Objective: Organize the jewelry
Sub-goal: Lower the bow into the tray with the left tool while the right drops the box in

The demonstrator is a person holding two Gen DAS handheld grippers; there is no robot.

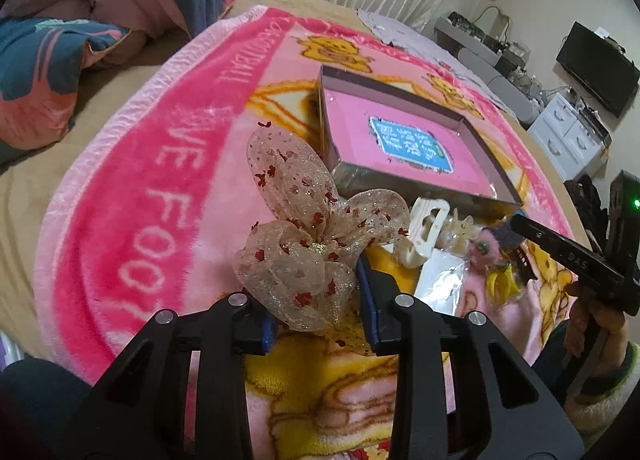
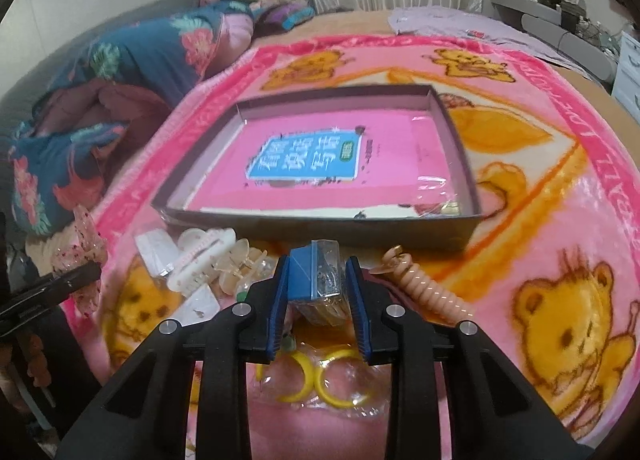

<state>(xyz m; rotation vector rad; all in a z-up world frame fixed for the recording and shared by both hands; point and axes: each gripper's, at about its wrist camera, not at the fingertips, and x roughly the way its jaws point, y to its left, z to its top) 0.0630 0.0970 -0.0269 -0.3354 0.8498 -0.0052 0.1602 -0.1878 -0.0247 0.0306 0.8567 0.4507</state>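
My left gripper (image 1: 320,300) is shut on a sheer beige bow with red specks (image 1: 304,227), held just above the pink blanket. My right gripper (image 2: 318,300) is shut on a small clear packet with blue card (image 2: 318,280), in front of the shallow grey box (image 2: 460,147) with a pink book inside. The box also shows in the left wrist view (image 1: 360,175). A pile of accessories lies before the box: white hair clips (image 2: 200,256), a beige spiral hair tie (image 2: 420,284), yellow hoops in a bag (image 2: 320,380).
The pink bear blanket (image 2: 560,219) covers the bed. Folded floral quilts (image 2: 100,79) lie at the left. A purple cloth (image 2: 460,25) lies at the far edge. A white drawer unit (image 1: 568,131) and a TV (image 1: 596,67) stand beyond the bed.
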